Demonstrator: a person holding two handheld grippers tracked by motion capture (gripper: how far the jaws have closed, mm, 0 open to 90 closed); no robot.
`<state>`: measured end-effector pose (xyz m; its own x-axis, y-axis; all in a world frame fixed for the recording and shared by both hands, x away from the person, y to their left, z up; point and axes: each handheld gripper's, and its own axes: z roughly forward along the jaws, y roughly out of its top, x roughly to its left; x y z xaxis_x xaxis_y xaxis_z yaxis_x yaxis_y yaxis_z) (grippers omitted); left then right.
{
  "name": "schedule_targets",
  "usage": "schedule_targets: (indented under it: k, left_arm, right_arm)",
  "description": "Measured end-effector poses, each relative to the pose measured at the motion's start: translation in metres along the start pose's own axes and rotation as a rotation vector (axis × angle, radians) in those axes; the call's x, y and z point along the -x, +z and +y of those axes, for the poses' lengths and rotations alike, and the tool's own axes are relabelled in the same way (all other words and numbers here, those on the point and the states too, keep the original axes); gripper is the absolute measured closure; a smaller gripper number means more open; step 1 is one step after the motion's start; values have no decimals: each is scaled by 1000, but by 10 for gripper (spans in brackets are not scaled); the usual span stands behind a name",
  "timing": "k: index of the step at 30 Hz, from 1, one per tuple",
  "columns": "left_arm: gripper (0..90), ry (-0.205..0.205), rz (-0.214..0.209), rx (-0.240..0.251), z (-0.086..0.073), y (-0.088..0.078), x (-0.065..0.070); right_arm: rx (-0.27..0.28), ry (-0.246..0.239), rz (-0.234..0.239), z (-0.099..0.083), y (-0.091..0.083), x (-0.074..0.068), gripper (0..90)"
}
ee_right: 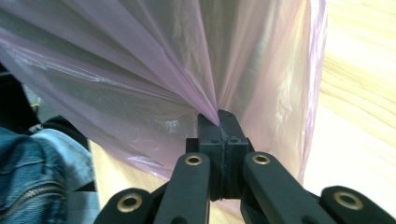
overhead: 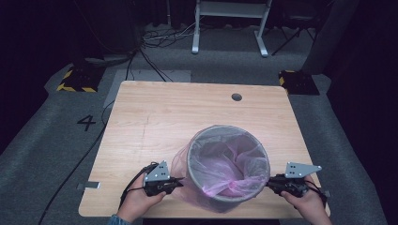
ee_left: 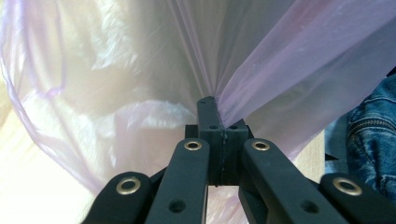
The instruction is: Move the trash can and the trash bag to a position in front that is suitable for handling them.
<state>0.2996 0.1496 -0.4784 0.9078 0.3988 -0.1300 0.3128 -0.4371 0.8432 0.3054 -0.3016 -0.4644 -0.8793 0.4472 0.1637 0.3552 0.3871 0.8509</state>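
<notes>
Standing upright near the front edge of the table, the grey bin points its round mouth straight up, long axis vertical. We see the pink bag lining it and draped over its rim. Our left gripper is clenched on the film at the bin's left side, our right gripper likewise at its right.

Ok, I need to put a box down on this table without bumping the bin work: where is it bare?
The table is bare across its far half, from the cable hole to the left edge. The near edge is crowded: the bin with its pink bag, and the left tool and right tool pinching that bag.
</notes>
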Motion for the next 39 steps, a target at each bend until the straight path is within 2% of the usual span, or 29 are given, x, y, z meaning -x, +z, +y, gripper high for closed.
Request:
schedule_targets:
  k: [3, 5, 7, 13, 15, 16, 18, 20, 22, 23, 25, 27, 29, 30, 31, 33, 34, 35, 36, 37, 38, 39]
  left_arm:
    - [900, -15, 29, -7, -3, -1, -4]
    - [900, -30, 28, -3, -4, -1, -6]
    - [900, -22, 36, -7, -3, 0, -6]
    - [900, -33, 47, 2, 0, 1, -7]
    - [900, -49, 51, -32, -1, 2, -8]
    - [900, -47, 61, -67, -1, 2, -8]
    - [900, -50, 72, -168, -6, 7, -7]
    - [900, -51, 36, -221, -12, 13, -6]
    - [900, -42, -25, -219, -13, 14, -3]
    - [900, -44, -49, -221, -13, 13, -2]
    - [900, -47, -52, -239, -14, 10, 0]
    - [900, -55, -15, -259, -16, 5, -2]
    - [900, -53, 7, -282, -17, -2, -2]
    - [900, -53, 2, -275, -18, -4, -2]
    - [899, -64, -13, -258, -20, -6, -2]
    - [887, -83, -43, -216, -22, -12, -3]
    - [831, -70, -48, -191, -21, -15, -3]
    - [707, -57, -44, -152, -19, -17, -1]
    - [561, -47, -38, -110, -15, -20, 0]
    - [460, -29, -30, -71, -11, -21, 3]
    - [391, -12, -24, -36, -6, -23, 5]
    - [337, 3, -21, -2, 0, -24, 7]
  right_arm:
    - [-8, 16, -32, -5, 0, 8, 900]
    - [-6, 40, -40, -10, 2, 14, 900]
    - [-19, 58, -44, -13, 6, 18, 900]
    - [-131, 70, -55, -20, 13, 19, 900]
    - [-137, 74, -55, -20, 13, 18, 900]
    - [-134, 71, -57, -20, 11, 18, 900]
    - [-105, 62, -55, -18, 7, 16, 900]
    - [-62, 56, -59, -14, 2, 15, 890]
    - [-15, 45, -74, -10, -2, 14, 881]
    - [-10, 43, -80, -9, -4, 14, 889]
    - [-56, 48, -88, -12, -3, 15, 900]
    - [-122, 57, -88, -19, 1, 16, 900]
    - [-213, 69, -77, -26, 3, 16, 900]
    - [-248, 76, -63, -31, 3, 16, 900]
    - [-246, 88, -52, -32, 2, 15, 900]
    - [-292, 96, -33, -32, -6, 13, 900]
    - [-297, 83, -34, -32, -10, 11, 900]
    - [-291, 71, -24, -30, -14, 9, 857]
    - [-265, 57, -16, -29, -18, 7, 722]
    - [-214, 27, -24, -26, -21, 5, 569]
    - [-154, -4, -37, -21, -24, 2, 455]
    - [-97, -22, -39, -16, -27, -1, 382]
